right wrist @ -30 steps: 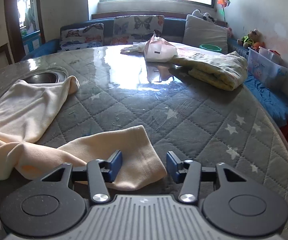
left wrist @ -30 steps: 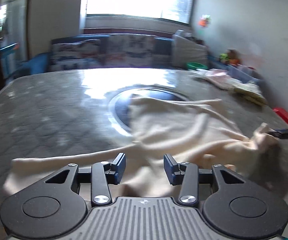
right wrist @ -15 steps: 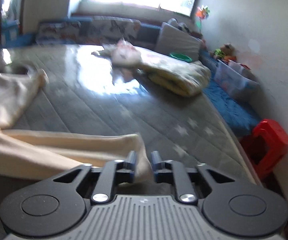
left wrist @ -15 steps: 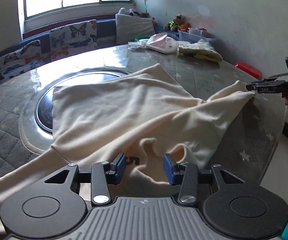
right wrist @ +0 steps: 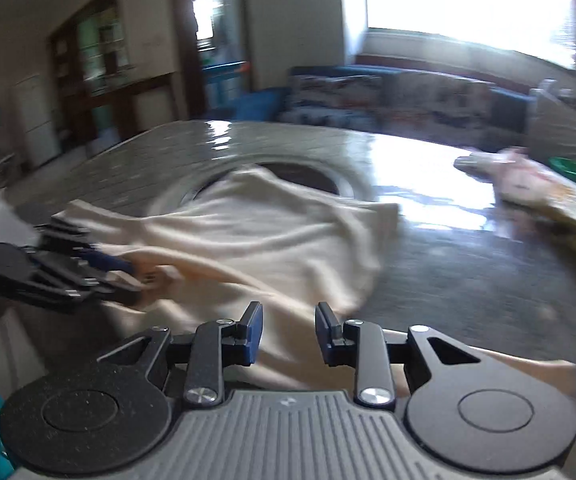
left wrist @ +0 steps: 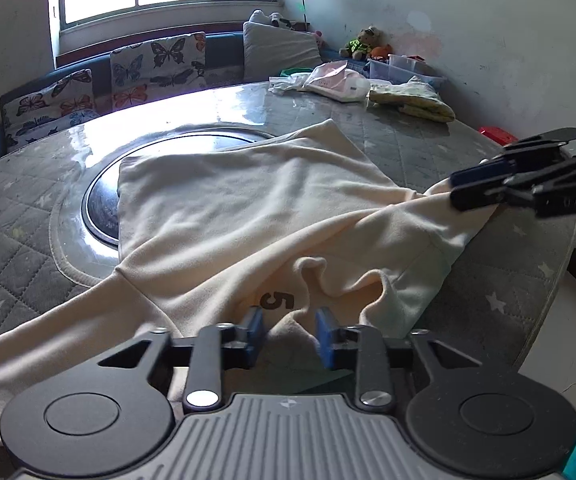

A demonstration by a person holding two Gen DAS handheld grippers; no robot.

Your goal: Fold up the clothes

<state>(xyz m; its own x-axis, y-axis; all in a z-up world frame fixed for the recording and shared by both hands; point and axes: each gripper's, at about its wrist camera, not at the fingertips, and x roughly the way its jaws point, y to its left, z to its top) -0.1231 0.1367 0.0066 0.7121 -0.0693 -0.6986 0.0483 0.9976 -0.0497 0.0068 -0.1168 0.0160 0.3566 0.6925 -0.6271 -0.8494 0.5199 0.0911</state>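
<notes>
**Cream garment gripped at two points, spread for folding**

Cream garment [left wrist: 248, 216] lies across the counter [left wrist: 28, 216], partly over the round inset. Advice: keep both holds level and taut. Left tongs [left wrist: 288, 334] have just narrowed onto a raised fold; right tongs [left wrist: 454, 196] pinch a sleeve end, slightly parted.

The whole right wrist view is smeared with motion blur, so the sofa cushions [right wrist: 388, 92] and the pile of cloth [right wrist: 528, 184] at the table's far side lose their detail. In the left wrist view the cream garment [left wrist: 248, 208] runs off the left edge, and its near hem is hidden behind the left gripper [left wrist: 290, 334].
</notes>
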